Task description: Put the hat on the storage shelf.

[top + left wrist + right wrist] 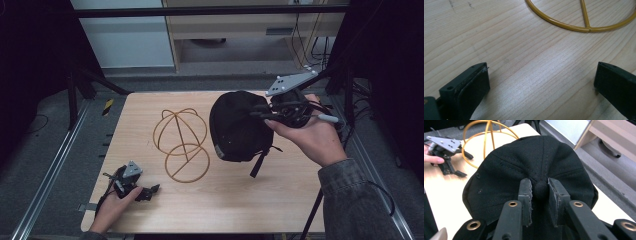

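The work surface is a light wooden table [240, 200] set in a dim room, with grey floor and a pale cabinet beyond its far edge. Nearest the person, the left gripper [145, 192] rests low on the table's near left corner, jaws spread wide and holding nothing; in the left gripper view, bare wood lies between the two pads, and the base ring of the wire hat stand [584, 23] sits ahead of them and slightly to one side, apart from both. Farther out, the right gripper [539, 190] is raised above the table, jaws drawn narrow and pinched on the crown button of the black cap [529, 165], so the cap hangs from the tool with its adjuster strap [260, 160] dangling below. Beyond and to the left of the cap, the stand's yellow dome [180, 125] is upright and bare, just beside the cap but not touching it. Judged from this arrangement, the step in hand is carrying the cap toward the stand. The next move calls for shifting the cap sideways until its opening is centred over the dome, lowering it, and only then releasing the button; the free left gripper may steady the base ring.
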A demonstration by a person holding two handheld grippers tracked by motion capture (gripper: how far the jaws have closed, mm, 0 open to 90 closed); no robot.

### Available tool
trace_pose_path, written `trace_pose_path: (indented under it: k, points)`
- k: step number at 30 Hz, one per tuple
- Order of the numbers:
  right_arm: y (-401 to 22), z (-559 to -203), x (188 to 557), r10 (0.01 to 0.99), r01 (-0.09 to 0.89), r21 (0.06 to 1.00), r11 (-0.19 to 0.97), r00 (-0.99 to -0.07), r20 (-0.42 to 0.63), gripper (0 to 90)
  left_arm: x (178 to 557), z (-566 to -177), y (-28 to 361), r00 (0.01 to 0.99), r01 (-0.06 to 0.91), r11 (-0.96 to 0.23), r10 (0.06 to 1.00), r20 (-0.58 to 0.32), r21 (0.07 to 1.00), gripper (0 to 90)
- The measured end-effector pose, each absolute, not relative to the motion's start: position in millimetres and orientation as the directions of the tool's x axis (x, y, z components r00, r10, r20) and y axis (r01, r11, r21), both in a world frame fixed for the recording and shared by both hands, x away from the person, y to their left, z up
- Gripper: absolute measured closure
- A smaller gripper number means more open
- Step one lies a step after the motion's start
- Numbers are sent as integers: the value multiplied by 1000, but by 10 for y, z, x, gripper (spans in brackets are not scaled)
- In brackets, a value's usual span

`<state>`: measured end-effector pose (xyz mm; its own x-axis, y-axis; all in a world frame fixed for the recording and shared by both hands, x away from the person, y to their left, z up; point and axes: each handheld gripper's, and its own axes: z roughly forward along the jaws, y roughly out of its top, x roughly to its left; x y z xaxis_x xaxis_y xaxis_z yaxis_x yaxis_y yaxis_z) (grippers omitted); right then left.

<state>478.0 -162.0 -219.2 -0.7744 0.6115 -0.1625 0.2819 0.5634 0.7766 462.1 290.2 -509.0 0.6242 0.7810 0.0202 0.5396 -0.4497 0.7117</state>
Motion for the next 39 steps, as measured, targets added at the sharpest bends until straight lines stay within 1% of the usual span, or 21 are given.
trace_pose_path:
  k: [14, 22, 27, 39]
  points:
    - [-1362, -2095, 4725, 585, 240, 782, 575, -789, -187, 737, 4620, -5088, 2902, 624, 541, -451, 781, 20, 710, 0]
    - [-1197, -1942, 4707, 557, 209, 786, 582, -807, -198, 737, 4620, -5090, 2901, 622, 541, -448, 783, 19, 711, 0]
    - [-1014, -1846, 4685, 534, 177, 782, 597, -815, -224, 737, 4618, -5089, 2900, 621, 543, -447, 784, 19, 711, 0]
    - [-748, -1835, 4668, 505, 149, 764, 628, -825, -254, 737, 4620, -5086, 2903, 623, 543, -450, 782, 19, 709, 0]
